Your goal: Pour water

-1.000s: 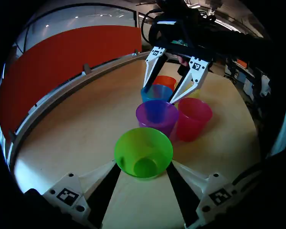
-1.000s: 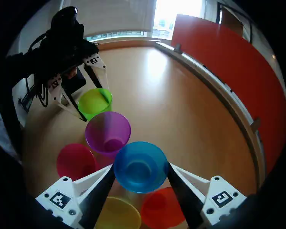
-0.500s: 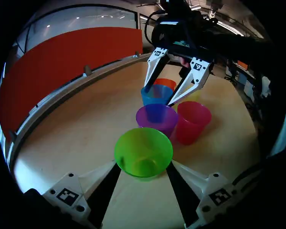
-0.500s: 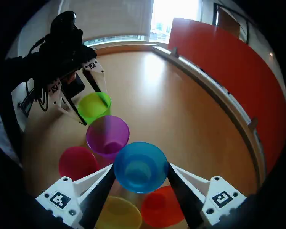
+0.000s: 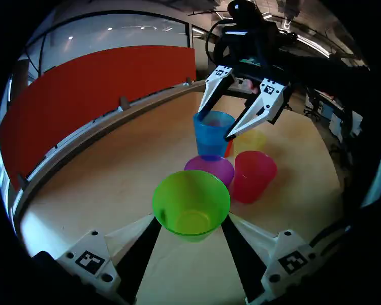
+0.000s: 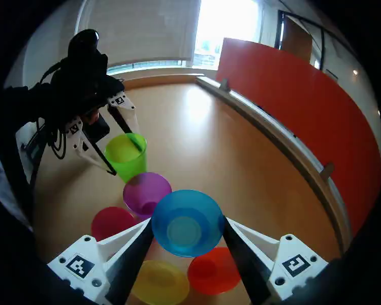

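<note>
The translucent green cup (image 5: 191, 202) stood upright, clamped between the left gripper's (image 5: 190, 219) fingers. The blue cup (image 6: 187, 222), also upright, was held in the right gripper (image 6: 188, 226), lifted off the counter (image 5: 114, 168); the purple cup (image 5: 209, 165) stood between them.

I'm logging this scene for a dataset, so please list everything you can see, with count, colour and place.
green cup: 1, green, held between the left gripper's fingers
blue cup: 1, blue, held between the right gripper's fingers
purple cup: 1, purple, on the table between the two held cups
pink cup: 1, pink-red, on the table beside the purple cup
yellow cup: 1, yellow, on the table beyond the pink cup
orange cup: 1, orange, on the table beside the yellow cup
table: 1, light wood
partition: 1, red, along the table's edge
left gripper: 1, white and black, shut on the green cup
right gripper: 1, white and black, shut on the blue cup
</note>
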Available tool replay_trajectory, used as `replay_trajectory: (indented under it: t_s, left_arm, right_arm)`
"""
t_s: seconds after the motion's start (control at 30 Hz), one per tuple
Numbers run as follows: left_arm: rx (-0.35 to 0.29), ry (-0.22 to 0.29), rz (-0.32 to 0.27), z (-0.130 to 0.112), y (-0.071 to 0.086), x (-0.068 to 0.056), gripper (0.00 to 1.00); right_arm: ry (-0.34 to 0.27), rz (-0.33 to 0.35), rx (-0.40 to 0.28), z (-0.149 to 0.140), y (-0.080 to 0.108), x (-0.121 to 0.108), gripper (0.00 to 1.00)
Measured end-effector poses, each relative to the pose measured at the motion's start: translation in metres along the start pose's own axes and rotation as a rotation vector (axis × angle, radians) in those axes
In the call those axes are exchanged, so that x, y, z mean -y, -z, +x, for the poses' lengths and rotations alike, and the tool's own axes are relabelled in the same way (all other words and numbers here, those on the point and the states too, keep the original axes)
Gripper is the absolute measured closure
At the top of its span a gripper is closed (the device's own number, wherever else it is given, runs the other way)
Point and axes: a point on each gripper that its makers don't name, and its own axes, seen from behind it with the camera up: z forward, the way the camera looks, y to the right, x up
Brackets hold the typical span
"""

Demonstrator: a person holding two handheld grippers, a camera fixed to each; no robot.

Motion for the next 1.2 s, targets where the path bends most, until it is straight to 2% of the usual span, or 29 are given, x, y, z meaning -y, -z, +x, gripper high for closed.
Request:
replay_trajectory:
  t_s: [0.4, 0.8, 1.2]
  left_arm:
    - [-0.091, 0.021, 0.064, 0.037, 0.028, -0.002, 0.19]
    - [-0.129, 0.013, 0.102, 0.054, 0.050, -0.009, 0.19]
    - [-0.196, 0.022, 0.143, 0.073, 0.066, -0.007, 0.19]
  right_arm:
    - [-0.013, -0.043, -0.087, 0.028, 0.029, 0.005, 0.06]
    - [-0.027, -0.067, -0.167, 0.047, 0.051, 0.018, 0.06]
    - [-0.045, -0.079, -0.231, 0.059, 0.064, 0.025, 0.06]
